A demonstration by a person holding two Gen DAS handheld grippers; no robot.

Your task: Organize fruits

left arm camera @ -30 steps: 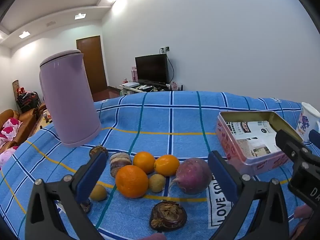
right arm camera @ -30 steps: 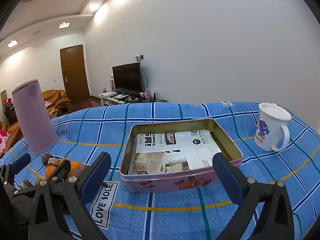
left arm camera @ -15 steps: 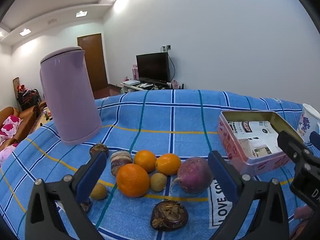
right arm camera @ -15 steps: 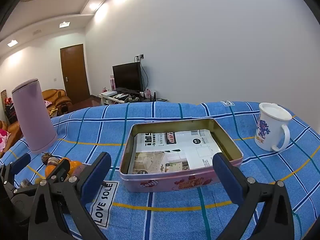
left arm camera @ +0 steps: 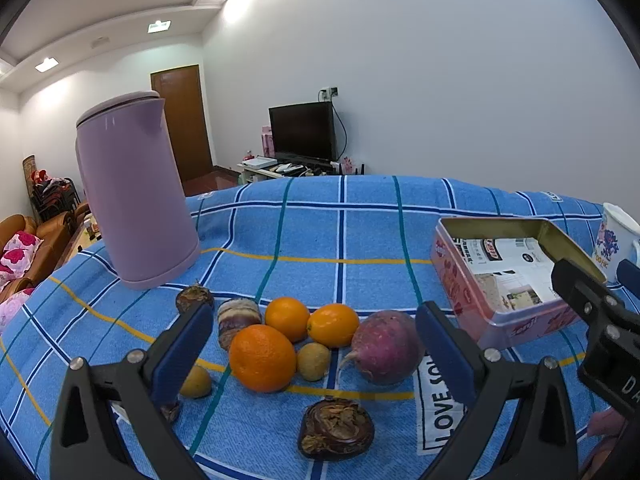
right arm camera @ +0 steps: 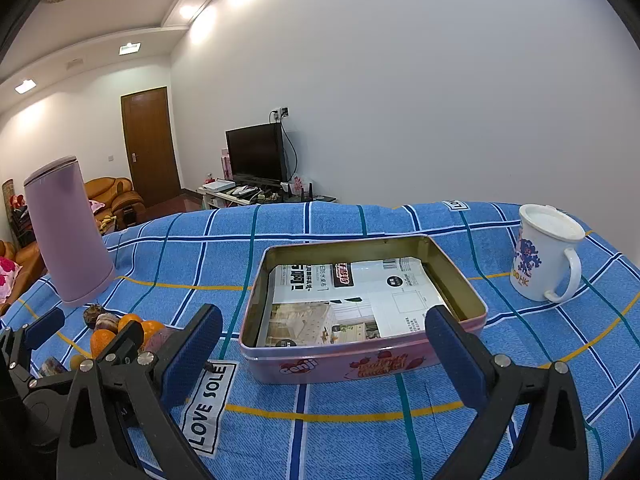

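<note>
Approach step, nothing yet grasped: your left gripper (left arm camera: 312,344) and right gripper (right arm camera: 324,344) both stand spread and empty, so next lower the left onto the large round orange (left arm camera: 262,358) for the open pink metal tin (right arm camera: 460,344).

Open tin (right arm camera: 456,276) seen ahead of the right hand-held gripper (right arm camera: 320,340)
Its jaws are spread wide, empty; fruits (right arm camera: 120,330) are piled left, a mug (right arm camera: 540,256) stands right.
</note>
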